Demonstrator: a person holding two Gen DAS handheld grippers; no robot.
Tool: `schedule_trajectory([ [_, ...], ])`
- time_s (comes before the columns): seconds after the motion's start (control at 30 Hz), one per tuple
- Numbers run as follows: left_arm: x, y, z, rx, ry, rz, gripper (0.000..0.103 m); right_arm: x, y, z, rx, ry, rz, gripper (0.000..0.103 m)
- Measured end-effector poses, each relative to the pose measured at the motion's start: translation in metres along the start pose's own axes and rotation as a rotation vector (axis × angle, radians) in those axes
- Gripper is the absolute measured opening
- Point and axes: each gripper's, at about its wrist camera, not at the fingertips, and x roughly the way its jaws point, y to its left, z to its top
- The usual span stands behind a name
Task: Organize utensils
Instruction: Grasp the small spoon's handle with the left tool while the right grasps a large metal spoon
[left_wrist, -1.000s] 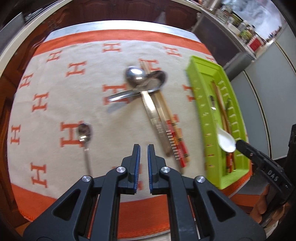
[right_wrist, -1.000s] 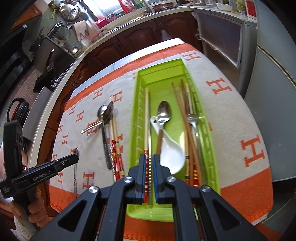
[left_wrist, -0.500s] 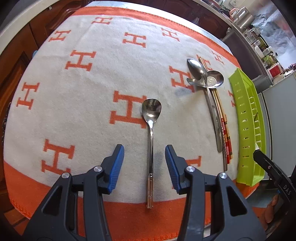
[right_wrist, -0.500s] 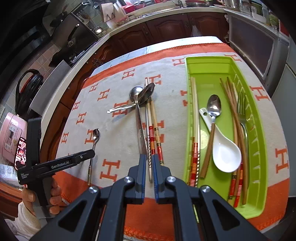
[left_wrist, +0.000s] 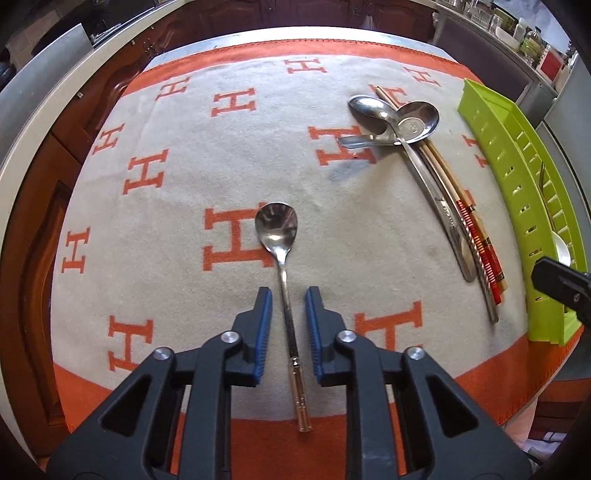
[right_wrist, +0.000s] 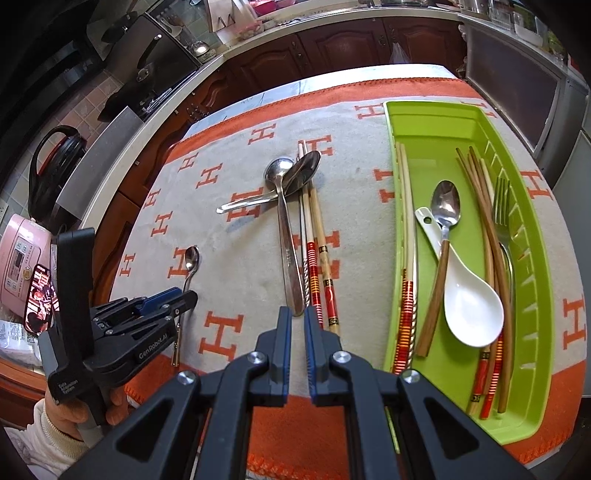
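Observation:
A small steel spoon (left_wrist: 277, 229) lies on the H-patterned cloth (left_wrist: 177, 192), handle towards me. My left gripper (left_wrist: 288, 299) straddles that handle; its jaws are closing, with a thin gap still showing on each side. The right wrist view shows the same gripper (right_wrist: 184, 295) low over the spoon (right_wrist: 192, 258). My right gripper (right_wrist: 297, 314) is shut on nothing, just short of the ends of a long steel spoon (right_wrist: 290, 258) and red-banded chopsticks (right_wrist: 321, 266). The green tray (right_wrist: 436, 122) holds a white ceramic spoon (right_wrist: 472, 310), a wooden-handled spoon, a fork and chopsticks.
Two more steel spoons (left_wrist: 406, 125) cross at the far end of the chopstick pile. The green tray (left_wrist: 495, 147) sits at the cloth's right edge. A pink cooker (right_wrist: 18, 258) and a black kettle stand on the counter at the left. A hand in a white sleeve holds the left gripper.
My left gripper swung over the small spoon, opened wide, sank and narrowed around its handle. My right gripper left the tray and moved left over the cloth to the chopstick pile.

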Motion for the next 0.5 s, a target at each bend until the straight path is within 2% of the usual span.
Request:
schedule_trajectory([
  [0.07, 0.001, 0.001, 0.002, -0.020, 0.003, -0.025, 0.004, 0.004, 0.004, 0.002, -0.011, 0.009, 0.003, 0.007],
  [0.3, 0.007, 0.036, 0.003, -0.210, 0.030, -0.227, 0.002, 0.023, 0.021, 0.030, -0.059, 0.015, 0.069, 0.007],
  [0.5, 0.005, 0.051, -0.001, -0.251, 0.039, -0.265, 0.002, 0.053, 0.020, 0.068, -0.035, 0.056, 0.121, 0.010],
])
